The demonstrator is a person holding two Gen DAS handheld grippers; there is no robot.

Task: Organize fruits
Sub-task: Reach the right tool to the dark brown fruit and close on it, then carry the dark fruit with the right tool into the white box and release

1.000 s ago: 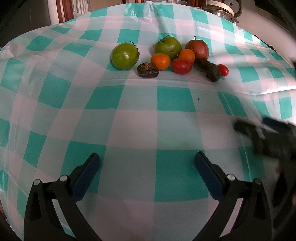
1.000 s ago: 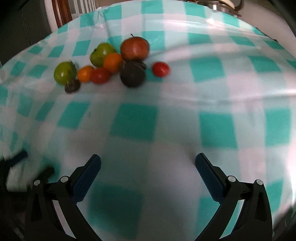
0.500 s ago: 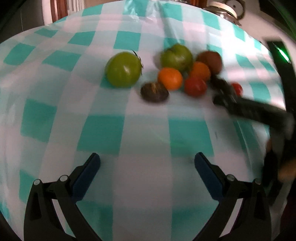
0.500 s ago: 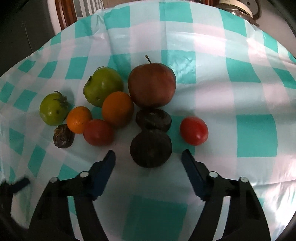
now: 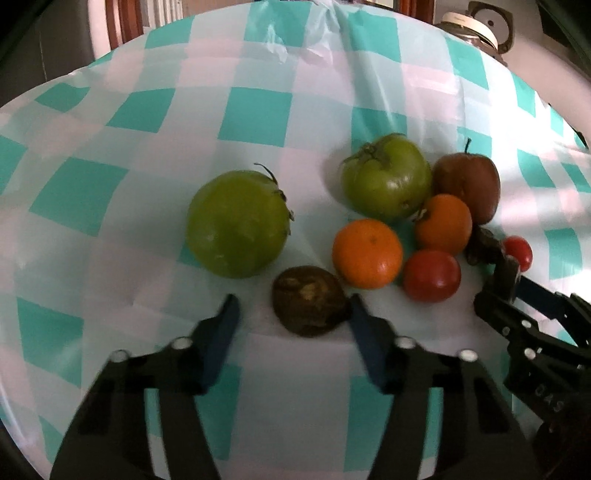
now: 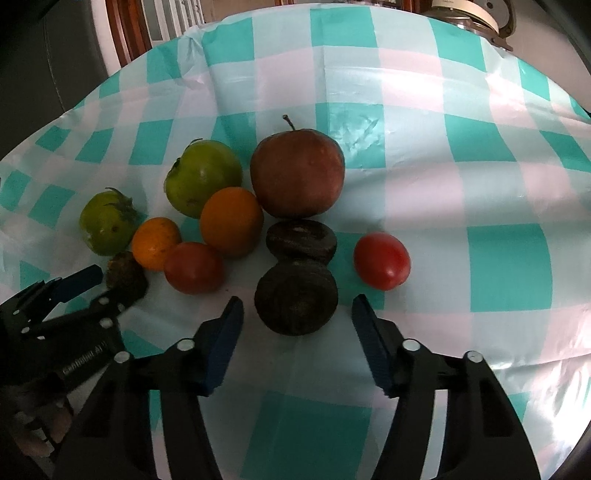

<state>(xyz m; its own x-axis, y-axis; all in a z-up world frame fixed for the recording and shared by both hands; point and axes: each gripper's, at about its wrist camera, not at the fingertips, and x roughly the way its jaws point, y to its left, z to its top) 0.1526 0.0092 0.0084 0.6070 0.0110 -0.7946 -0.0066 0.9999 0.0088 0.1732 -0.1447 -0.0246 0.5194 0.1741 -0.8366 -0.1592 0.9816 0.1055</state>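
Note:
My left gripper [image 5: 293, 317] straddles a small dark wrinkled fruit [image 5: 310, 301]. Its jaws are closing; the right finger [image 5: 364, 332] is at the fruit's edge and the left finger [image 5: 223, 332] stands apart from it. My right gripper [image 6: 297, 314] has a larger dark round fruit [image 6: 295, 302] between its closing jaws, with a gap on each side. Behind that fruit lie a second dark fruit [image 6: 301, 242], a red-brown apple [image 6: 297, 171], two oranges [image 6: 231, 219], two green tomatoes [image 6: 201, 177] and two red tomatoes [image 6: 382, 260].
The fruit sits on a teal and white checked tablecloth [image 6: 461, 166] with creases at the back. A round lidded container [image 5: 469, 27] stands past the far right edge. Wooden chair rails [image 6: 129, 29] show at the back left. The left gripper [image 6: 85, 291] is close beside the right.
Both grippers came forward to the fruit cluster and their jaws narrowed. The left one now has the small dark fruit between its fingers; the right one narrowed around the larger dark fruit.

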